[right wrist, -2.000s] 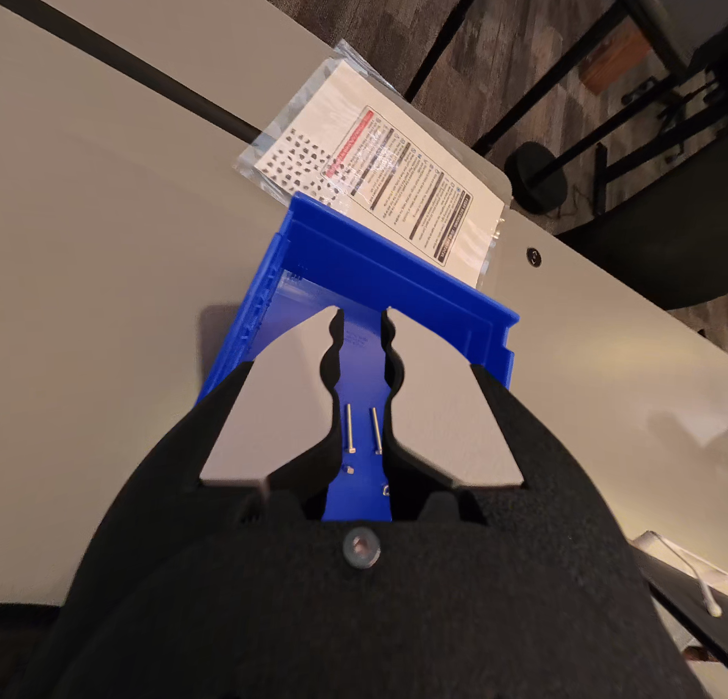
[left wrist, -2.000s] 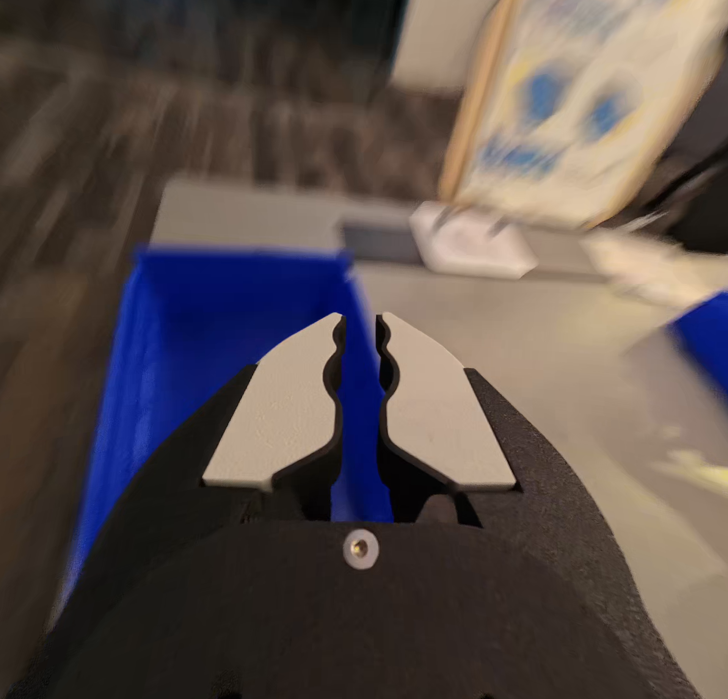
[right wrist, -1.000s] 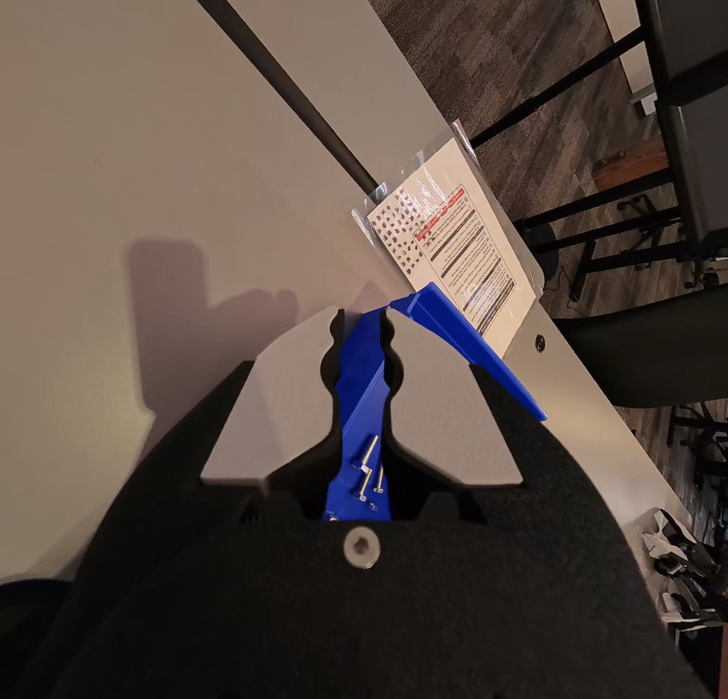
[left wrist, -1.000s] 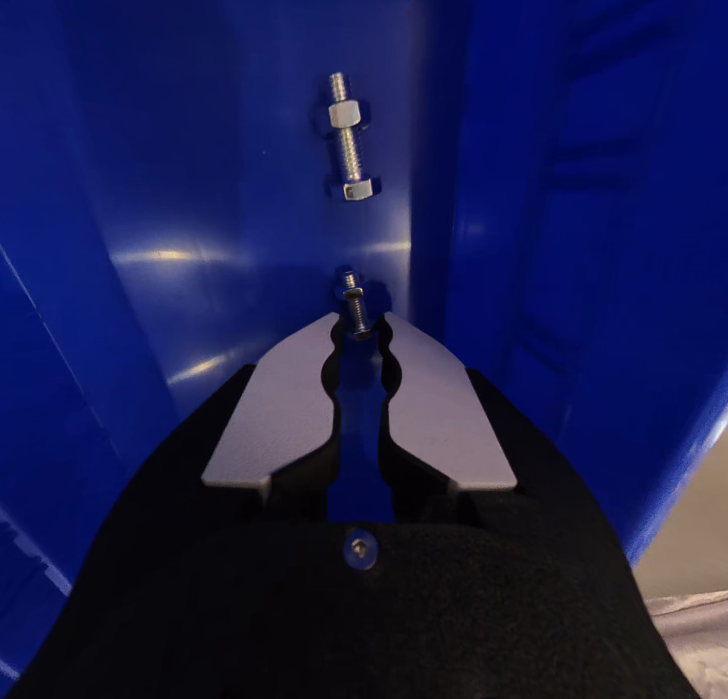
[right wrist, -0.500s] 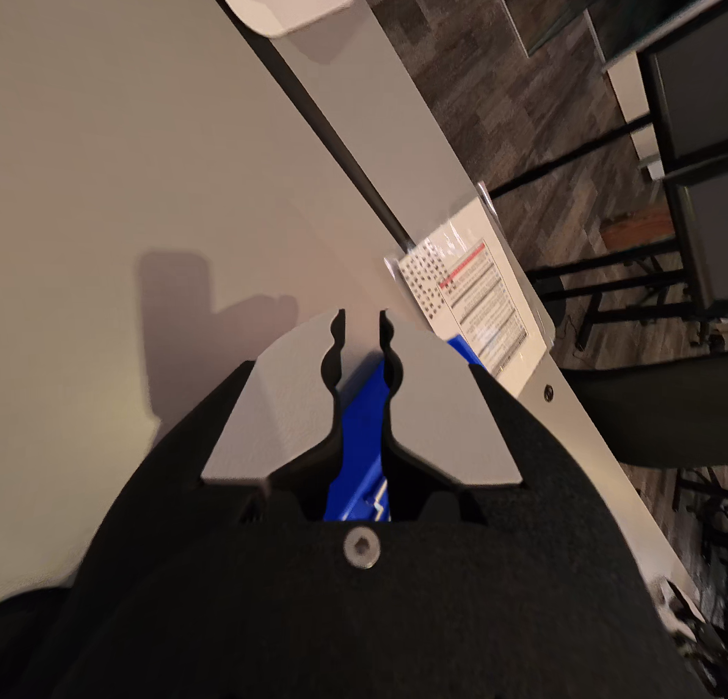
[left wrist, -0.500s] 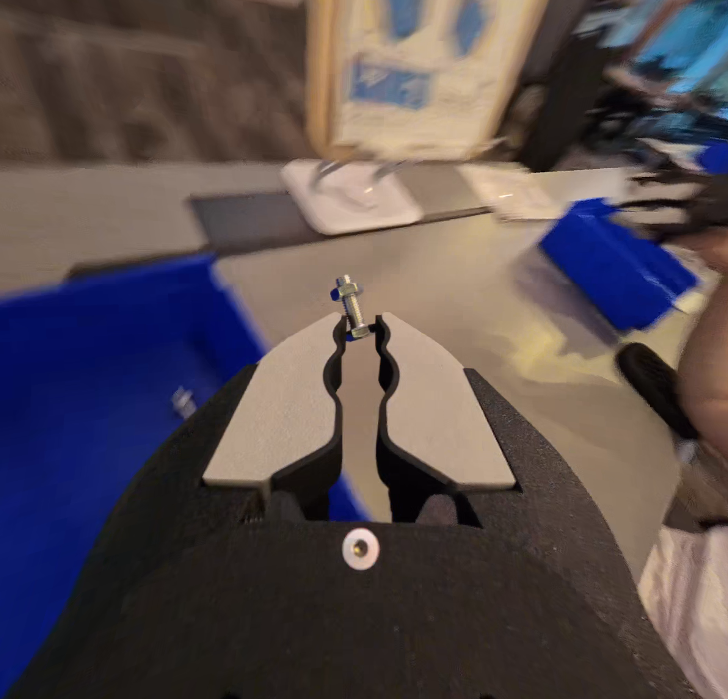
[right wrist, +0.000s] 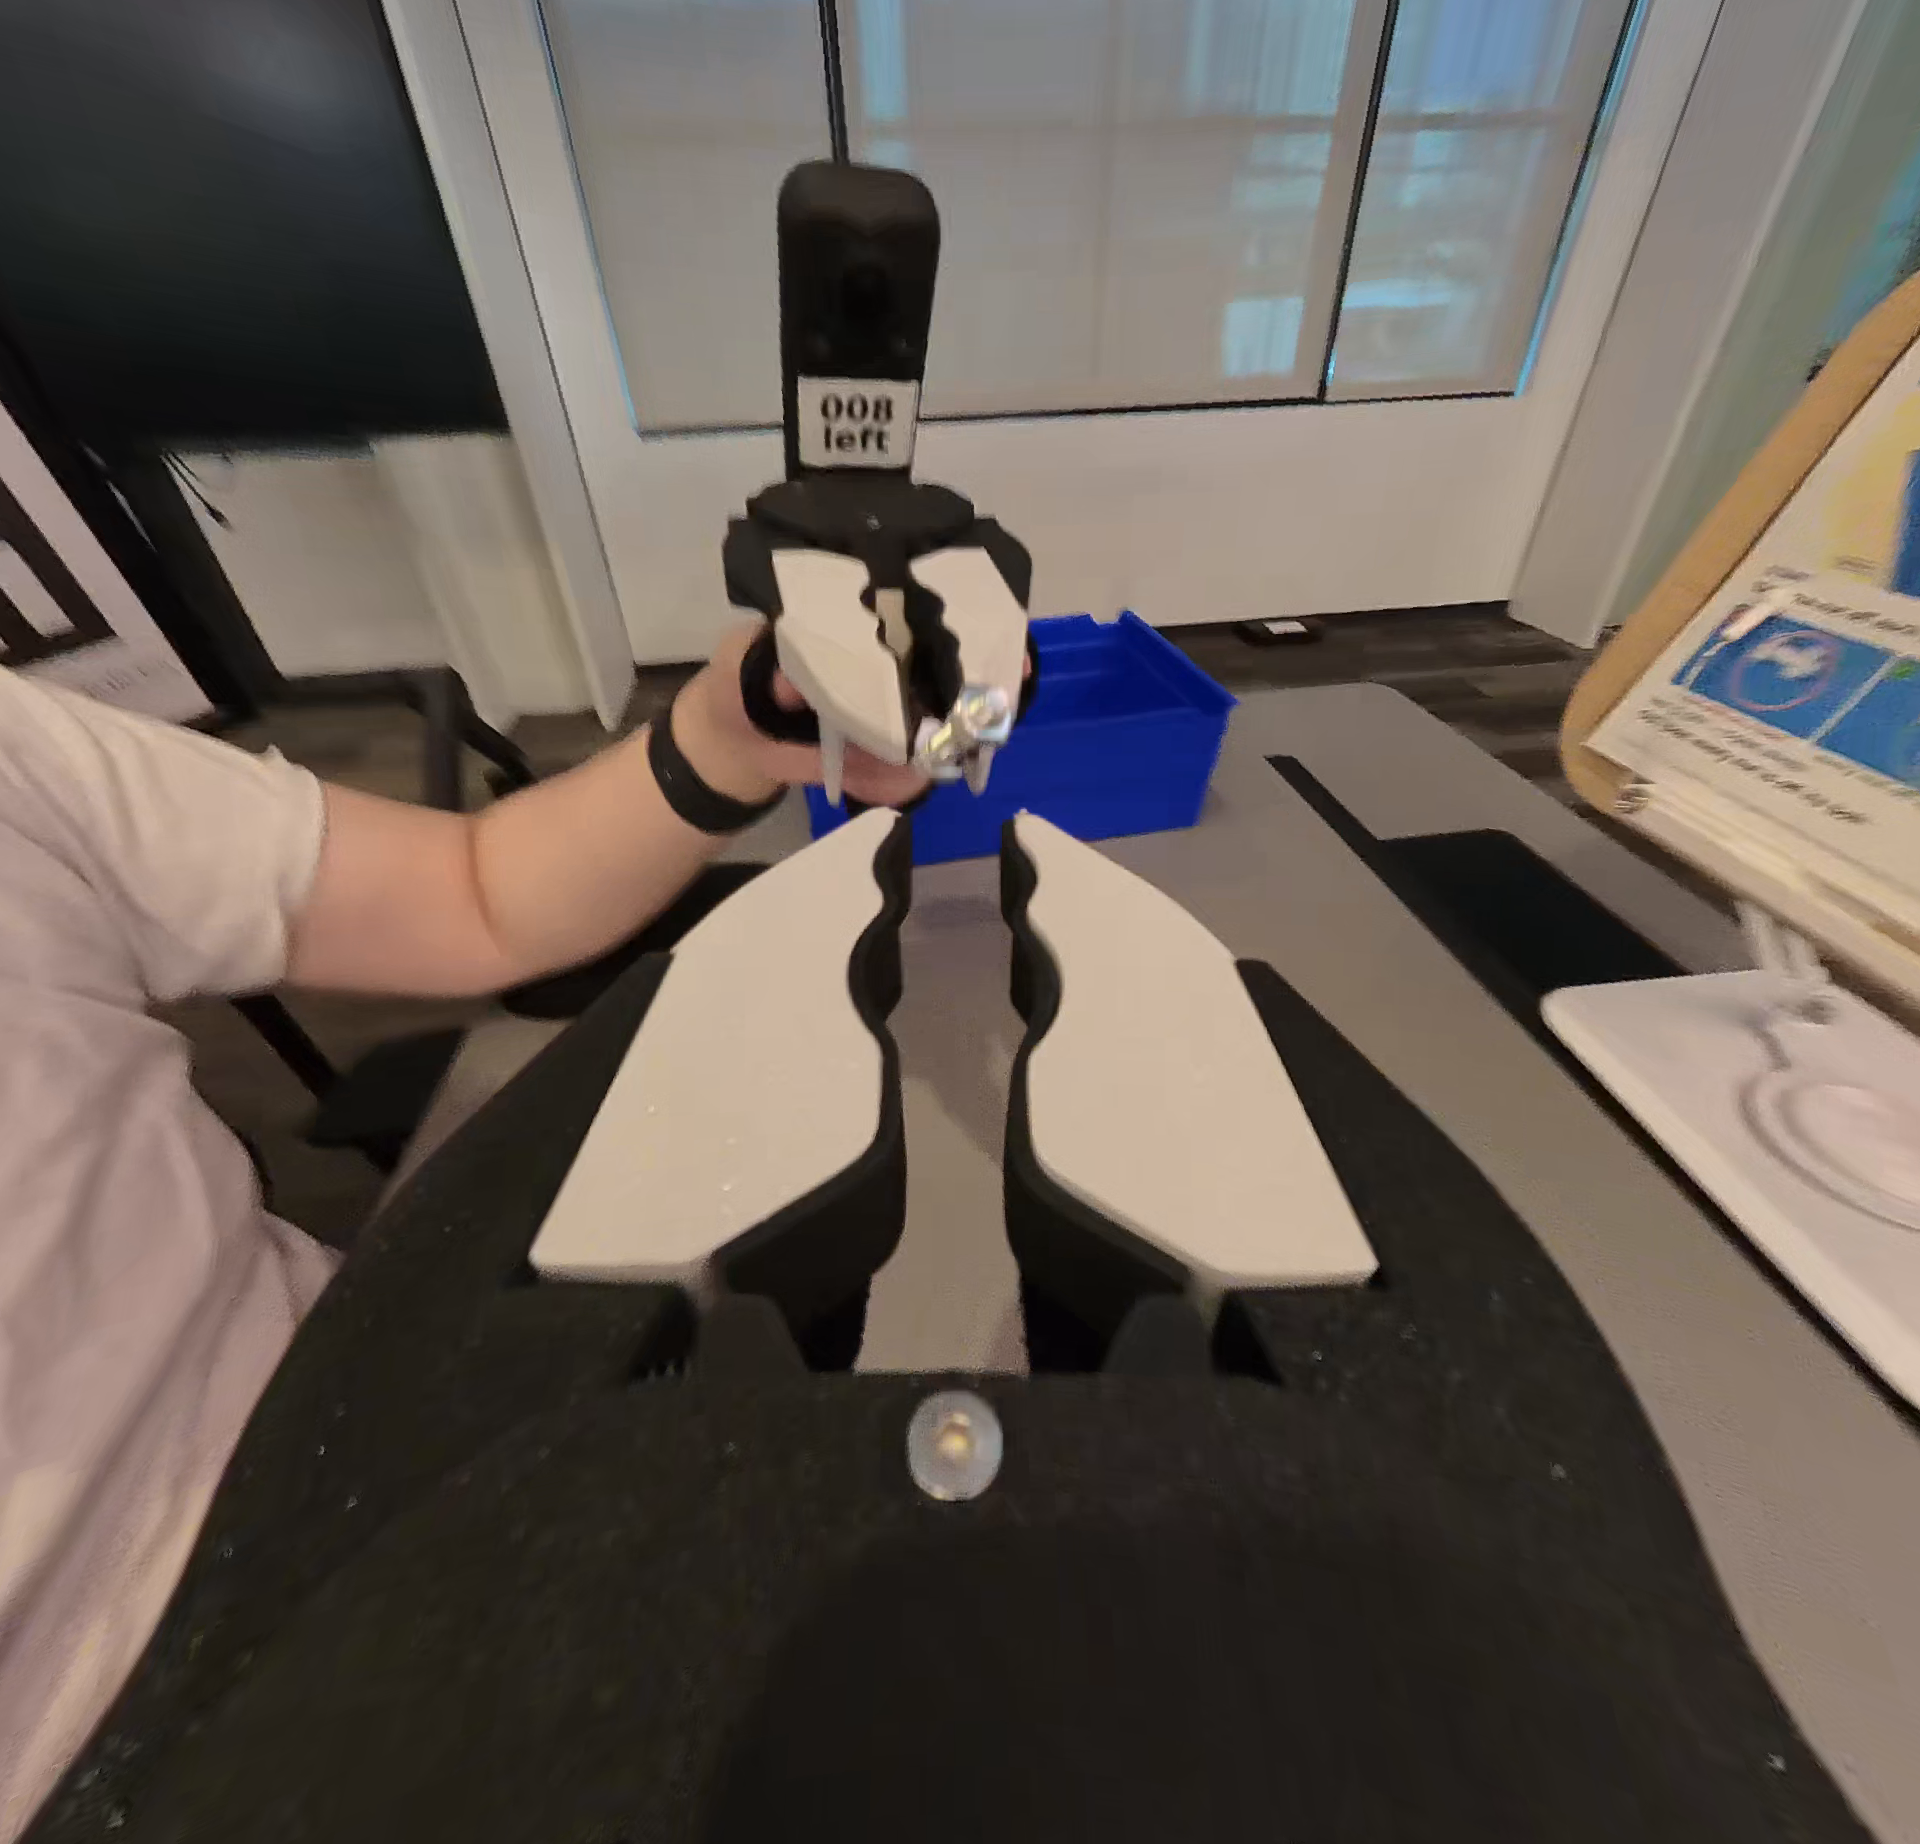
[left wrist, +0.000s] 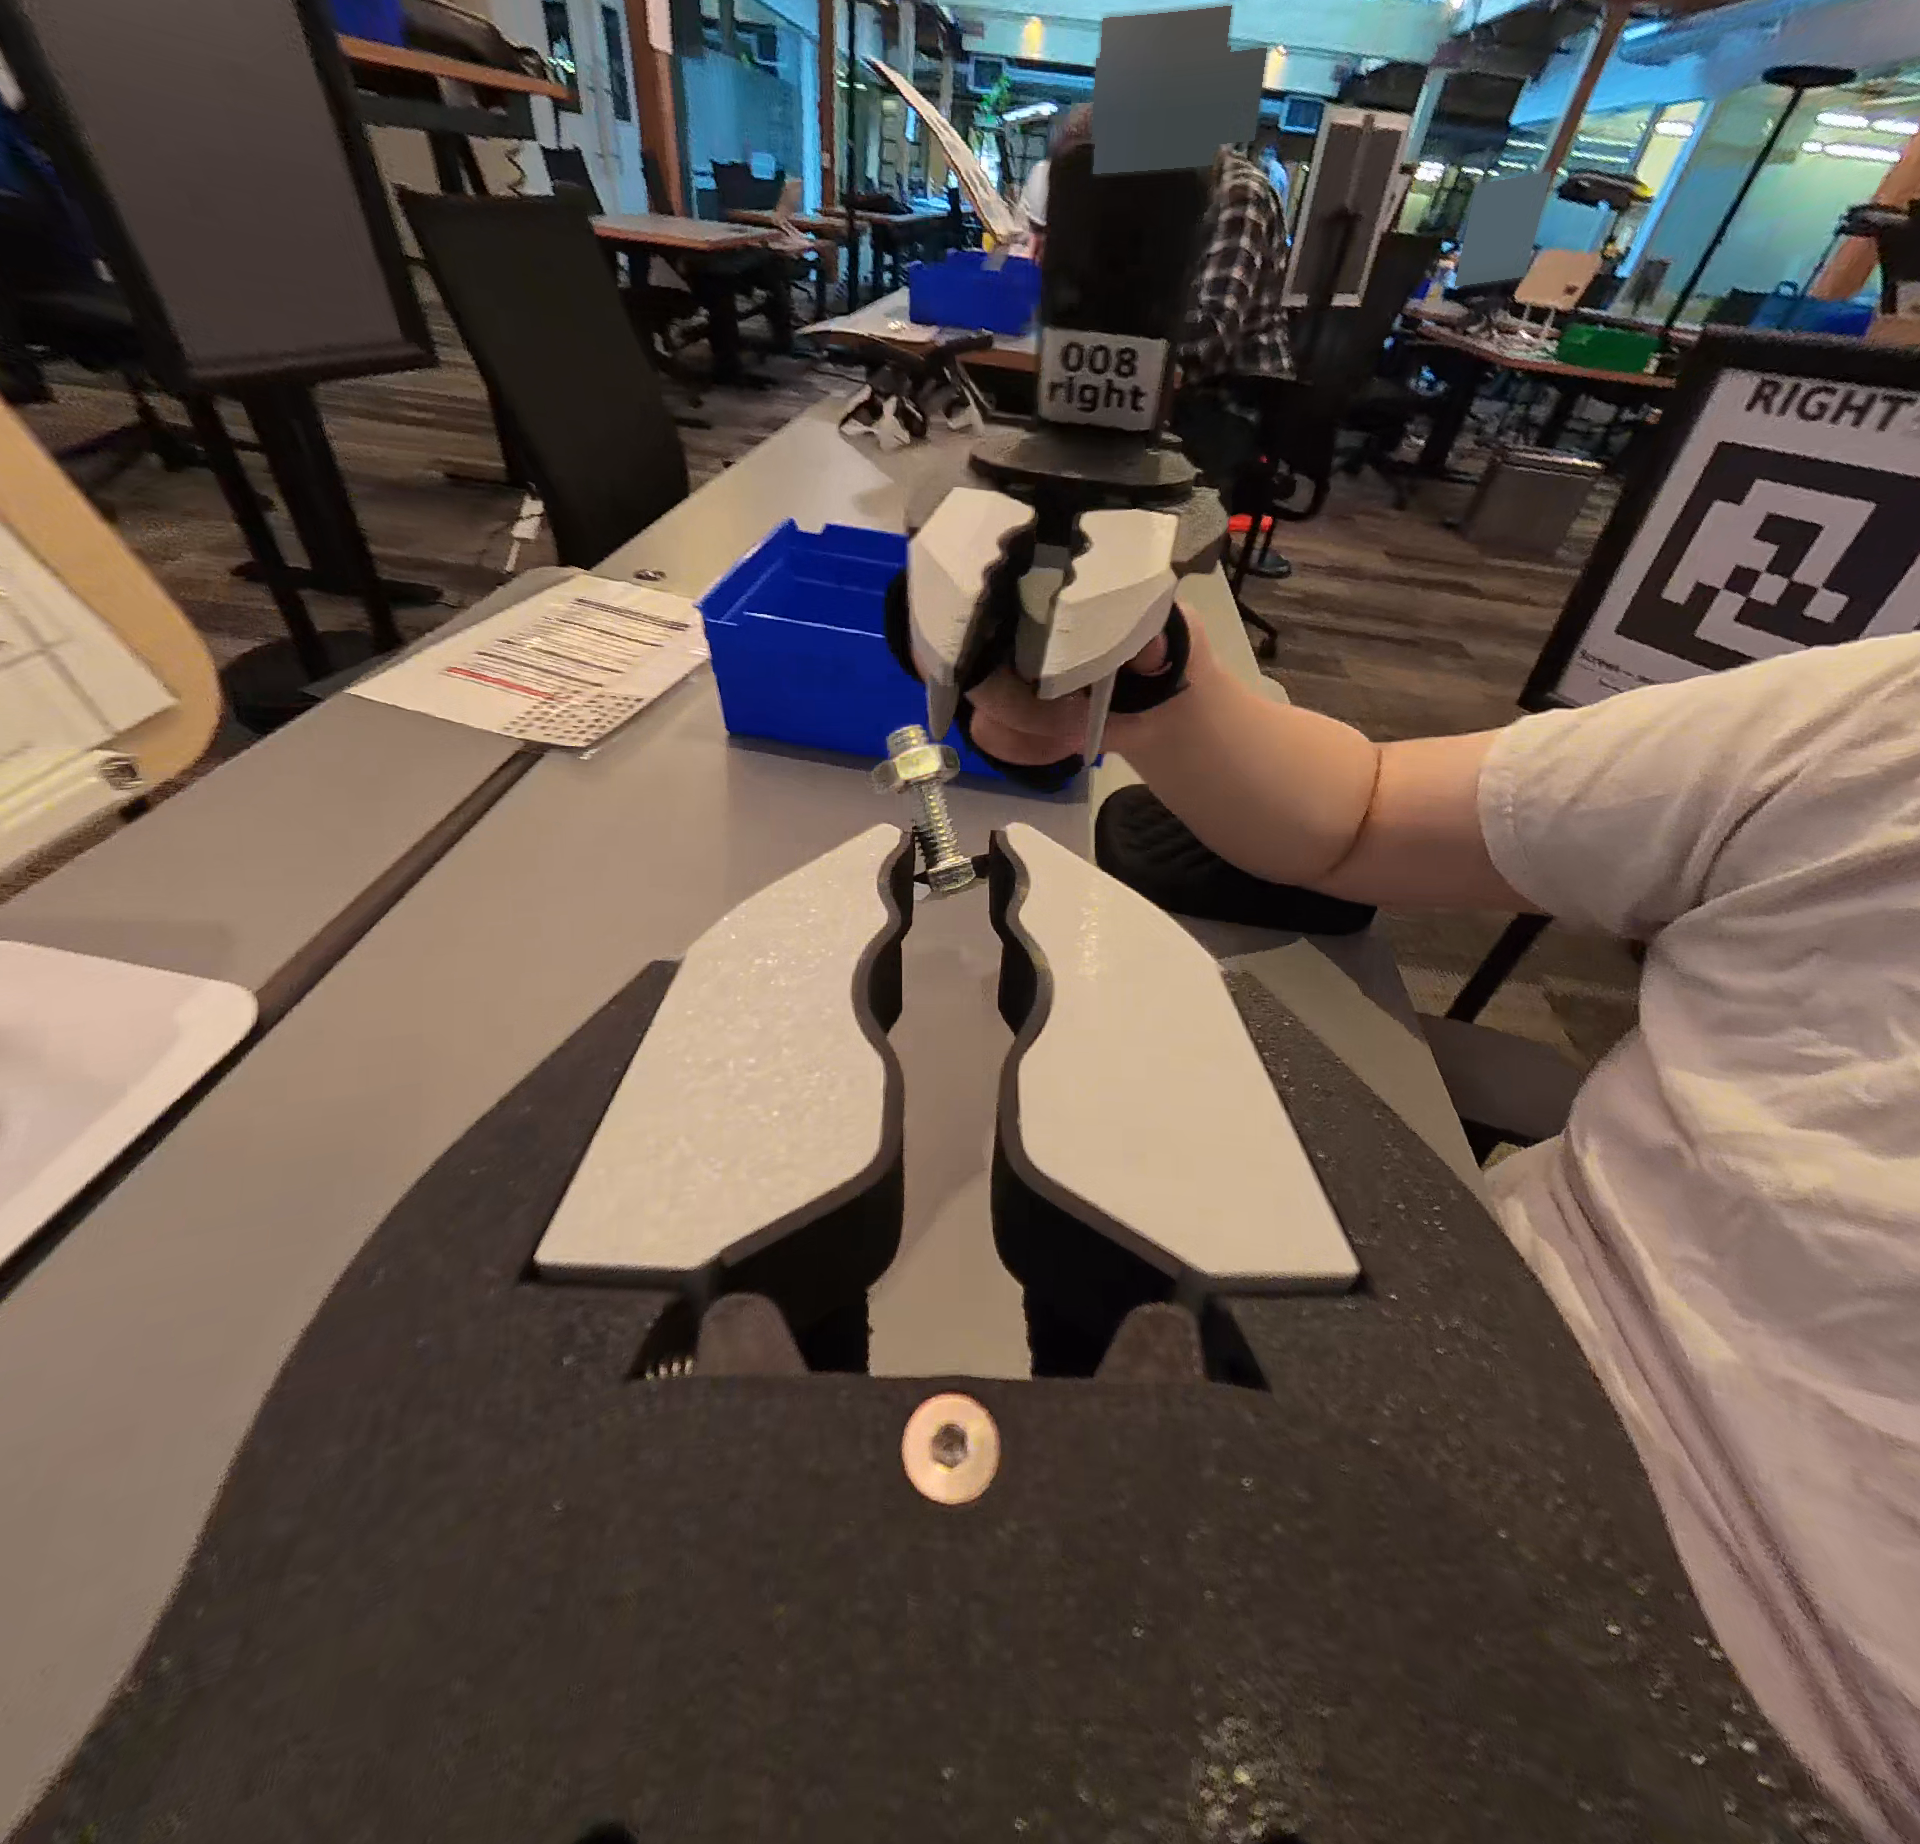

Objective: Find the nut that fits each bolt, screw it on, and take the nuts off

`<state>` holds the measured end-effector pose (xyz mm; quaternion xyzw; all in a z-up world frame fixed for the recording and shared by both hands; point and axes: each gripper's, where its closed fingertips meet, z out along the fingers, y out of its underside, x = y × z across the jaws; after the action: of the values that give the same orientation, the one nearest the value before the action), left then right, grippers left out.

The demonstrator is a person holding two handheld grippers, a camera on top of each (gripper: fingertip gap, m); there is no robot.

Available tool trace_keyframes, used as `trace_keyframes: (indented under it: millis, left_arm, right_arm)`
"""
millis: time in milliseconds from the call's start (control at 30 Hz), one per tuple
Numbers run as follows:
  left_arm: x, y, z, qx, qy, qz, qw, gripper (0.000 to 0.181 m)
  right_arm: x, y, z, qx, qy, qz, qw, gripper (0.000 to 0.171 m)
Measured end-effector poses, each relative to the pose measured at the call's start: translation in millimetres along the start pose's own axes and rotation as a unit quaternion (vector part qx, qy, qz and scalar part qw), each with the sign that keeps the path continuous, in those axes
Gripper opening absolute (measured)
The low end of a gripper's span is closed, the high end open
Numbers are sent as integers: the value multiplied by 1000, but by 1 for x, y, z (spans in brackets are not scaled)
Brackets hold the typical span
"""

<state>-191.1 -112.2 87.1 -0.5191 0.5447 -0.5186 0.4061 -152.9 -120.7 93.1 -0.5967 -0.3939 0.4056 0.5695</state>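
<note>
A: status on left gripper?
B: Tips pinching the bolt at its head end. Shaft sticks up and away from the tips, tilted a bit left. Nut is threaded on near the far end of the shaft.

A: where's that rel. to the table?
B: Held in the air above it, w/ nothing under the bolt but bare grey top.

A: right gripper?
B: Fingers spread w/ a clear gap, nothing between them. In left wrist view it hangs tips-down just behind the bolt; one fingertip sits right at the nut. Touching or not, can't tell.

A: seen from the right side?
B: Right wrist view shows left gripper facing the cam, bolt + nut at its tips, a bit blurred. Person's left hand is on the handle, dark band on the wrist.

A: bins?
B: One blue bin behind the right gripper, by a printed sheet. Another blue bin behind the left gripper. Contents of both not visible from here.

A: anything else on the table?
B: White stand base w/ a tilted board on it, at the far edge.
</note>
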Motion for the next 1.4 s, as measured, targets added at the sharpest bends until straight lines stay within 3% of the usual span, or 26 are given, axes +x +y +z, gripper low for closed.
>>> trace_keyframes:
  millis: [267,667,767,800,833,1000,1133,1400]
  left_arm:
    - [14,7,18,-11,17,9,1000,13]
    - [17,8,24,-14,11,21,1000,12]
    - [14,6,22,-5,-3,26,1000,14]
    - [10,6,21,-8,-20,31,999,24]
    - [6,8,20,-16,-34,41,998,35]
    - [14,27,31,-73,-28,63,995,44]
    - [24,35,45,-78,-4,63,995,42]
    - [36,42,53,-83,29,64,994,22]
  right_arm:
    - [-6,7,16,58,-66,125,988,21]
    - [-11,8,22,68,-84,167,980,14]
    - [-10,7,21,70,-77,148,984,14]
    - [-10,8,20,62,-74,135,986,14]
    - [-10,8,19,55,-68,116,989,14]
    - [-15,10,14,-2,-30,-18,999,14]
    - [-29,15,15,-38,-40,-86,995,14]
    - [-36,21,15,-56,-68,-99,991,13]
